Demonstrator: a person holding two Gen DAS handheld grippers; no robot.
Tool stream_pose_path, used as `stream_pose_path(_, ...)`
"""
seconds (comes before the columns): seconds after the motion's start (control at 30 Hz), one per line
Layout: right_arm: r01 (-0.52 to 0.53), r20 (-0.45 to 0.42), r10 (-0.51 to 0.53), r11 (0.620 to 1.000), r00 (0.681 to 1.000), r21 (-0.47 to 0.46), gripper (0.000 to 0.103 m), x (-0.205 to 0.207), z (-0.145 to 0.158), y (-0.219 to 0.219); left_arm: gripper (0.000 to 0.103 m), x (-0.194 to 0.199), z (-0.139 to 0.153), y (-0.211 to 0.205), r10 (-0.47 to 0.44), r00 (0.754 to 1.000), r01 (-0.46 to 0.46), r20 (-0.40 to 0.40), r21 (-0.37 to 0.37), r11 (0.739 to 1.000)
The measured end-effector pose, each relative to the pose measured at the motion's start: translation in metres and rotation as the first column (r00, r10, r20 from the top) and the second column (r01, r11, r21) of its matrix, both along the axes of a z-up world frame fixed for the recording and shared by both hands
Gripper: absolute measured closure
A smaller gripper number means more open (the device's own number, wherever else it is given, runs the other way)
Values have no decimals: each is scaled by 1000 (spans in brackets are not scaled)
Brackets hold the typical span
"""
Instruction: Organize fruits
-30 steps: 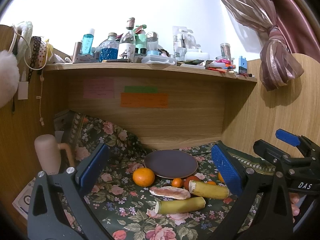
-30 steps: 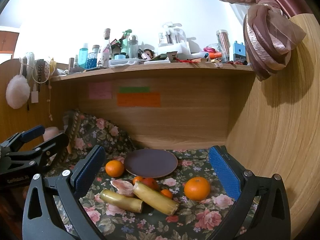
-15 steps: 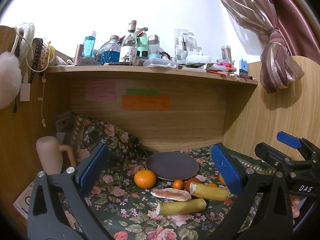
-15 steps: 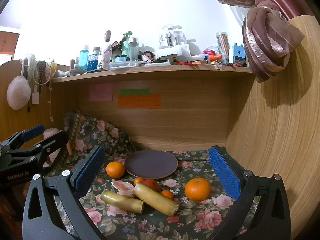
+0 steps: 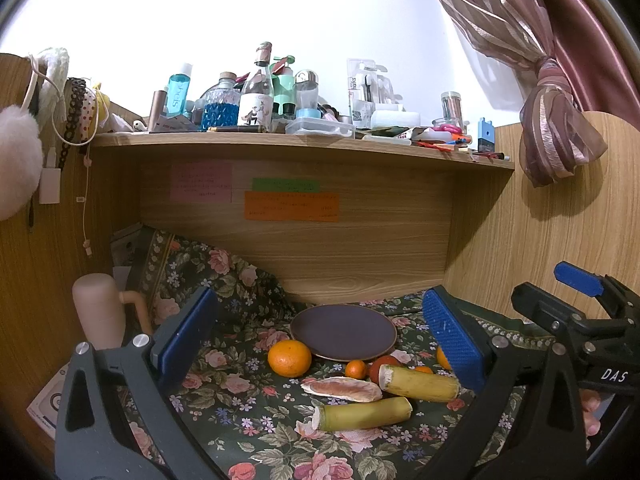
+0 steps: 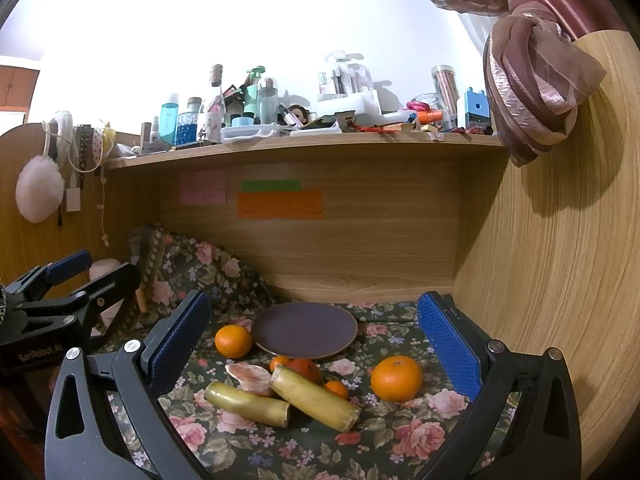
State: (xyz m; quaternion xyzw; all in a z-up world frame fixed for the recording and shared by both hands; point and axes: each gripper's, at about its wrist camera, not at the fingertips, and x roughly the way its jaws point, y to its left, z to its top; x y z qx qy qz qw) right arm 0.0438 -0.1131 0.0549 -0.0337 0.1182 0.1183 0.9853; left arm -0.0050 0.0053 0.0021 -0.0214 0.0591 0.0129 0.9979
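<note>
A dark round plate lies on the floral cloth at the back. In front of it lie an orange on the left, a second orange on the right, two small tangerines, a red fruit, a pink pomelo segment and two yellow cane pieces. My left gripper is open above the pile, holding nothing. My right gripper is open too, empty, over the same fruits.
The floral cloth covers the desk inside a wooden alcove. A pink cylinder-shaped object stands at the left wall. A shelf above carries several bottles and boxes. A curtain hangs at the right.
Both cameras have tilted slightly; the scene has drifted a little lower in the views. The fruits and plate have not moved, and both grippers stay open.
</note>
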Motion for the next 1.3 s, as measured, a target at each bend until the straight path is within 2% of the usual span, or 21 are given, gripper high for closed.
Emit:
stream_pose_path(0.9,-9,-7,9,1000,1000,8,0,1,0,2,0,2,1,2,-7,1000,7,-12,-1,1000)
stream_pose_path(1.3,0,-56,0,1000,998,7,0,21,-14,-7,0,28,-11,13,-46,994,43,-103,-26,999)
